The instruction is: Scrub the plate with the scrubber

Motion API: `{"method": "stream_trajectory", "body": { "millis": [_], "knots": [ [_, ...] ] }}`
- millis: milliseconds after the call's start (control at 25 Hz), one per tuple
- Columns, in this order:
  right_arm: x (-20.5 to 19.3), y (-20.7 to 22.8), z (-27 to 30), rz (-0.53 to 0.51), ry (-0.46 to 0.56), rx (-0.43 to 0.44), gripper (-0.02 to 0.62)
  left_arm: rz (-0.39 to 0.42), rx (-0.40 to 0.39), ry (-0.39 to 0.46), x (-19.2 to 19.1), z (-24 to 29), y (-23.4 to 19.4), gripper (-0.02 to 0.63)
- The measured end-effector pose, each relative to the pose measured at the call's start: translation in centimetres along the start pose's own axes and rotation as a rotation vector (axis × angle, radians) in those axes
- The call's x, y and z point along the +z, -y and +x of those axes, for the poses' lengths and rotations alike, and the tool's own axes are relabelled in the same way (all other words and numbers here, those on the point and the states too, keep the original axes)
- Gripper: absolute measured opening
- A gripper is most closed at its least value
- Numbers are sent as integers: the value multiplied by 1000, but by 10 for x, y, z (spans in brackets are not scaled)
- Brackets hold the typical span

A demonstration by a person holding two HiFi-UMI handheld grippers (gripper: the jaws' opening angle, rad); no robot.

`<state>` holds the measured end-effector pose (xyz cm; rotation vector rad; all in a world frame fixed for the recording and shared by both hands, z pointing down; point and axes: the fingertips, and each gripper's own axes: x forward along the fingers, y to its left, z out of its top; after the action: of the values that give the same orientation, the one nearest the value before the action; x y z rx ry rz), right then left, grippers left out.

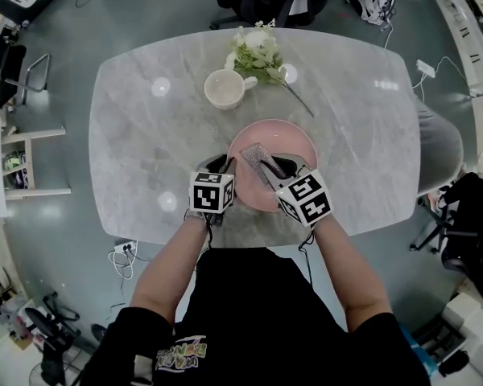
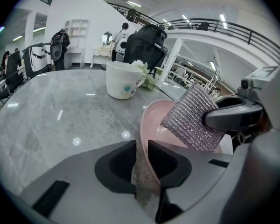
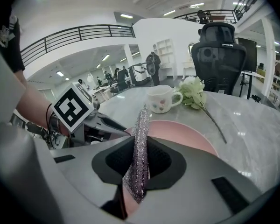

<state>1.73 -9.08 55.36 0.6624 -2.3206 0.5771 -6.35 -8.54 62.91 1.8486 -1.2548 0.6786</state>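
Pink and shallow, the plate (image 1: pixel 294 139) sat near the front edge of the grey marble surface (image 1: pixel 145 135), close to the person holding the tools. The left gripper (image 1: pixel 224 166) was clenched on the plate's near-left rim. In the left gripper view (image 2: pixel 140 160) that rim (image 2: pixel 151 125) ran up between the two dark jaws, which stood tight against it.

The right gripper (image 1: pixel 278 167) was clamped on the scrubber (image 1: pixel 256 158), a silvery, glittering woven pad. In the right gripper view (image 3: pixel 140 157) the pad (image 3: pixel 140 139) stood edge-on between the jaws, with its top above them and its lower end below. From the left gripper view the scrubber (image 2: pixel 193 118) showed its broad face, angled over the inside of the plate. Whether it pressed on the plate I could not tell.

Further back on the surface stood a white mug (image 1: pixel 225 88) with its handle to the right. Just behind it lay a bunch of white flowers (image 1: pixel 258 51), whose long stem reached towards the plate's far rim. Both were well apart from the grippers.
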Motion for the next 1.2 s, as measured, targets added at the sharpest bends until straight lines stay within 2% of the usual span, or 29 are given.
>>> {"method": "stream_trajectory", "body": {
  "millis": [120,280,480,960,1200],
  "knots": [
    [-1,-3,9,-46,-37,9,75,14,16,-6,-1,2,2,57],
    [-4,-7,21,-123,-95,19,75,-18,36,6,0,2,2,51],
    [-6,-10,37,-270,-175,11,75,-44,44,14,1,2,2,46],
    [-2,24,65,-490,-334,-133,78,-32,36,10,0,3,2,44],
    [-1,44,69,-512,-360,-209,80,-29,27,12,1,4,1,44]
  ]
}}
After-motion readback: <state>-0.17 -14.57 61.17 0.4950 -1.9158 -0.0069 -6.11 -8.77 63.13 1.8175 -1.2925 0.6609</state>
